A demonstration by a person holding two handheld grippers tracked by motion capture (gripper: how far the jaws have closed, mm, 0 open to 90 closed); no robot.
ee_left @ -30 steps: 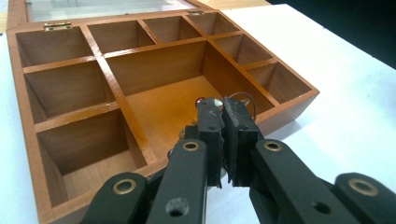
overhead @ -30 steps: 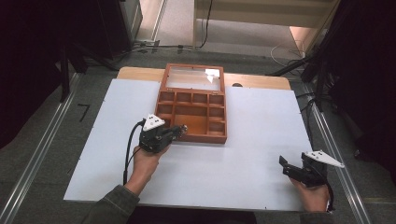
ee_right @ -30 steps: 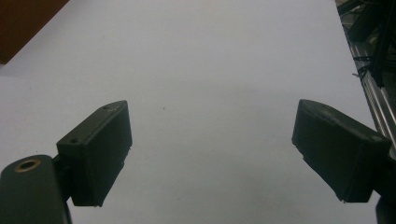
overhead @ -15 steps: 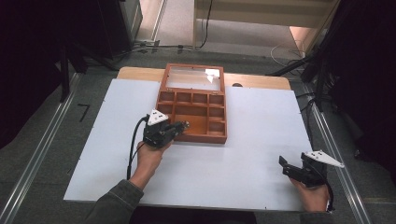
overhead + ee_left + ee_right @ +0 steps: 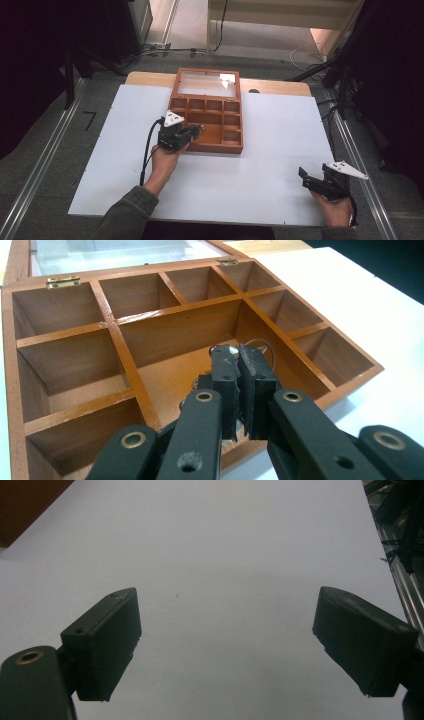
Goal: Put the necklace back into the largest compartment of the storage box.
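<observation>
An open wooden box (image 5: 215, 148) with several compartments lies at the table's far middle, its glass lid (image 5: 205, 82) folded back. My left gripper (image 5: 197, 131) reaches over the box's front wall, above the large middle compartment (image 5: 170, 375). Its jaws (image 5: 238, 352) are shut on a small metal item (image 5: 260, 343) with a thin wire loop that pokes out past the tips; most of it is hidden by the pads. Near the table's front right corner, my right gripper (image 5: 305, 177) stands open above bare white table, with nothing between its fingers (image 5: 225, 630).
The white table top (image 5: 280, 135) spreads wide on both sides of the box. Metal rails (image 5: 357, 150) run along the table's left and right edges. A cable (image 5: 149, 150) trails from the left gripper over the hand.
My left gripper has moved right and a little farther from the person, from beside the box's front left corner to over its front wall. The right gripper has stayed still.
</observation>
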